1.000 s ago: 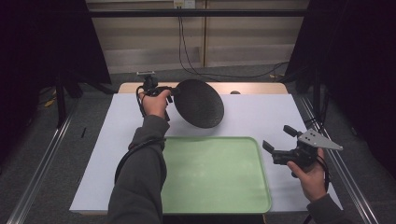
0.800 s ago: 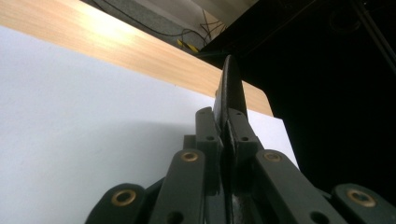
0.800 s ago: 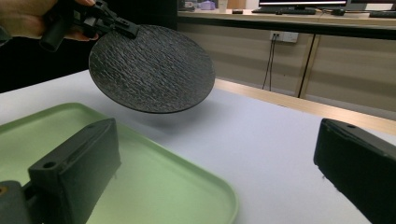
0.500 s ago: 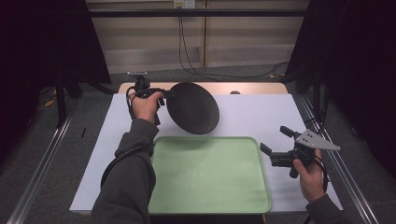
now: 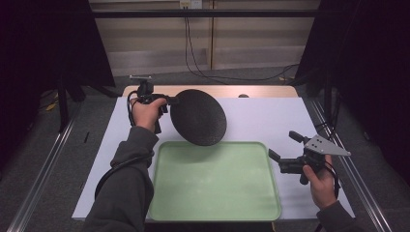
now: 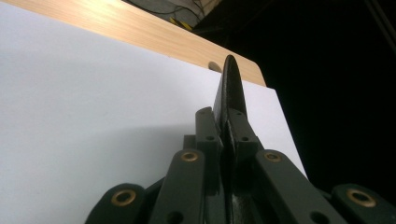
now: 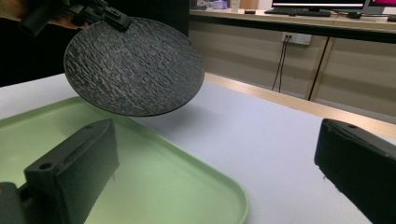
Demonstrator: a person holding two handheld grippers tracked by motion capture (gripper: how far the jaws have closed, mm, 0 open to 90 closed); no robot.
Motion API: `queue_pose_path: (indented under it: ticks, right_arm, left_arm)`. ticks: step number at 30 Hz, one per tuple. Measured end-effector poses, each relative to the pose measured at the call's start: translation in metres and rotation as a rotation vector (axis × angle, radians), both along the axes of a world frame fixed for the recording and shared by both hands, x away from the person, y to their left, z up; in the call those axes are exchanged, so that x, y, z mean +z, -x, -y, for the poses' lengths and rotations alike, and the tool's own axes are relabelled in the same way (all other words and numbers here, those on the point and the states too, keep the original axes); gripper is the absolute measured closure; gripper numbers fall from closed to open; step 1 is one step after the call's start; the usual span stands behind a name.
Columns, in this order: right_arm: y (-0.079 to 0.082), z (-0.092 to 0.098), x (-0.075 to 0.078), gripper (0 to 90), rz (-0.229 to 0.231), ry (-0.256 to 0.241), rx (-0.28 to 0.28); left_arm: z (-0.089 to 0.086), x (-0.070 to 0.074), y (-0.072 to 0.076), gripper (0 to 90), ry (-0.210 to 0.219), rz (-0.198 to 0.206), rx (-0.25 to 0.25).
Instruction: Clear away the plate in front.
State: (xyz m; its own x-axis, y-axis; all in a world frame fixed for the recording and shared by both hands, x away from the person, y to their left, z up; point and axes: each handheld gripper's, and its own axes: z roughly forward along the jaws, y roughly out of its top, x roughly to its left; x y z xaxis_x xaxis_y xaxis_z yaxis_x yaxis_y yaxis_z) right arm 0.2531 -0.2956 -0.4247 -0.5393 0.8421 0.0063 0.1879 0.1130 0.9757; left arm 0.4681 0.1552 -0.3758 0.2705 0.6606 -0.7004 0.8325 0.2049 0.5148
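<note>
Plate point(image 5: 198, 117) hangs over tray's point(image 5: 212, 212) far edge, on table point(image 5: 270, 116).

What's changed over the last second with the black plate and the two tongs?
The left tongs, clamped on the black plate, carried it slightly left and nearer, toward the green tray. The right tongs, open, drifted a little left. The tray stayed put.

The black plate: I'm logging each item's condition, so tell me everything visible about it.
The black plate is round, thin and dark, with a rough, slate-like textured face. It is held off the table, tilted, over the far edge of the green tray. The left hand-held gripper is clamped on its rim; nothing else touches it.
</note>
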Motion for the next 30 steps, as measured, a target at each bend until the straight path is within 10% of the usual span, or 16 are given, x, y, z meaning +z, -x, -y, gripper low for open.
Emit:
queue_pose_path:
  ticks: [30]
  right_arm:
    - [0.002, 0.0, 0.001, 0.0, 0.012, 0.006, 0.002]
  left_arm:
    - [0.011, 0.004, 0.042, 85.6, -0.022, 0.004, -0.195]
